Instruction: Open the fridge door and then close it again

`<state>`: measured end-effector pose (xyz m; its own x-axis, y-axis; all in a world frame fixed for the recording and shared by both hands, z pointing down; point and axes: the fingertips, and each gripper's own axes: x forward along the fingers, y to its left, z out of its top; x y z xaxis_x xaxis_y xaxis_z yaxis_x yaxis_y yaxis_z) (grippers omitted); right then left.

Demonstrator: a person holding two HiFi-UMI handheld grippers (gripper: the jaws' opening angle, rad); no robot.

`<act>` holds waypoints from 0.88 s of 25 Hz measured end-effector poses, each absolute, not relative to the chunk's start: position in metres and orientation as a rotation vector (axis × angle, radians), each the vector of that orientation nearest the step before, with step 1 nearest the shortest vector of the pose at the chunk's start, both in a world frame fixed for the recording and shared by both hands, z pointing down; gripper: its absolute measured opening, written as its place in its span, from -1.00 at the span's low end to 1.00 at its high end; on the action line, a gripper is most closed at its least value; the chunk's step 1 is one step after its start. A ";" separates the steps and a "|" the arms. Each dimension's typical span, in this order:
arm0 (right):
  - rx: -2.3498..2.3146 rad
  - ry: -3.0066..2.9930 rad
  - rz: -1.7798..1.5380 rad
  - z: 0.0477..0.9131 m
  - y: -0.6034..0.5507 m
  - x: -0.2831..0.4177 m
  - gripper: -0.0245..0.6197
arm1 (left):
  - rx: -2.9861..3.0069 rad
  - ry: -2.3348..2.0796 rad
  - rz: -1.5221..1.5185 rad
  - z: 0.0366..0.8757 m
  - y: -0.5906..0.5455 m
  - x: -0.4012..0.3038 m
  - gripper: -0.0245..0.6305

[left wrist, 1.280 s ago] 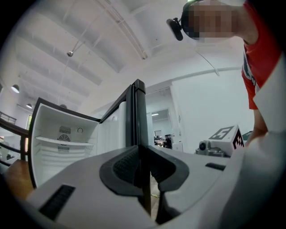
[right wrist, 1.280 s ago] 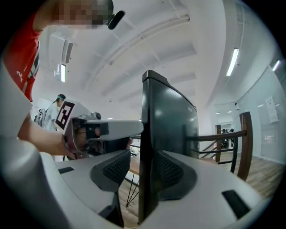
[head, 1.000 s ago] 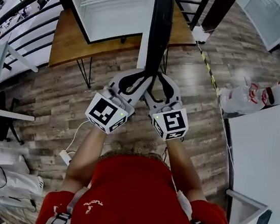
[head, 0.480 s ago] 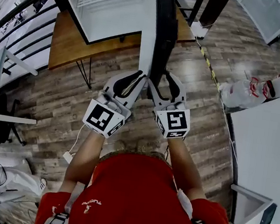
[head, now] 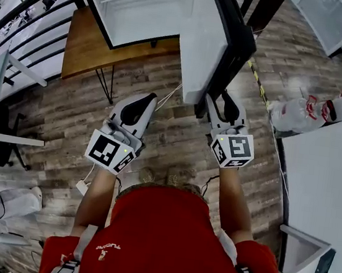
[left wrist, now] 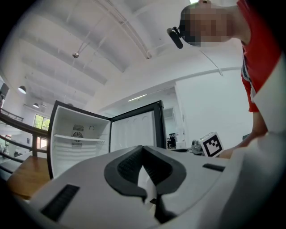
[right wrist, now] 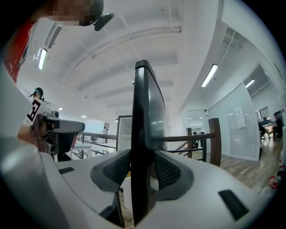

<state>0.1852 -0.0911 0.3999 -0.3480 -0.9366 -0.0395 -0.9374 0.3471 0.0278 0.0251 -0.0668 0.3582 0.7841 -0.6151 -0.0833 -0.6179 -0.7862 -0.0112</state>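
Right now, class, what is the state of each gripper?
Left gripper: closed, empty.
Right gripper: has just been closing, now clamped on the edge of the fridge door.

The person wears a red short-sleeved shirt (head: pixel 164 238) with small white lettering (head: pixel 105 244) on the shoulder behind the left tongs (head: pixel 146 99). Pale straps (head: pixel 231 254) with black buckles cross both shoulders. The left and the right tongs (head: pixel 224 101) have light grey shells and black ribbed pads (left wrist: pixel 129 163). Each carries a rear cube (head: pixel 109 151) of black-and-white square markers with a small green light (head: pixel 222 139).
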 end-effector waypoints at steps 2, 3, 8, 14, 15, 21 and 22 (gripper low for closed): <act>-1.779 2.562 0.059 0.401 -0.091 0.193 -0.37 | -2.930 1.052 0.127 0.360 -0.065 0.011 -0.90; -1.780 2.560 0.054 0.401 -0.090 0.197 -0.37 | -2.928 1.072 0.131 0.361 -0.064 0.003 -0.90; -1.807 2.572 0.075 0.400 -0.092 0.211 -0.38 | -2.900 1.146 0.138 0.361 -0.062 -0.030 -0.90; -1.823 2.562 0.043 0.400 -0.091 0.223 -0.39 | -2.870 1.198 0.163 0.355 -0.065 -0.057 -0.90; -1.829 2.555 0.037 0.400 -0.091 0.225 -0.39 | -2.867 1.199 0.168 0.355 -0.066 -0.059 -0.90; -1.853 2.548 0.030 0.401 -0.089 0.228 -0.46 | -2.873 1.187 0.183 0.355 -0.066 -0.061 -0.90; -1.852 2.549 0.029 0.401 -0.088 0.228 -0.46 | -2.876 1.183 0.185 0.355 -0.066 -0.060 -0.90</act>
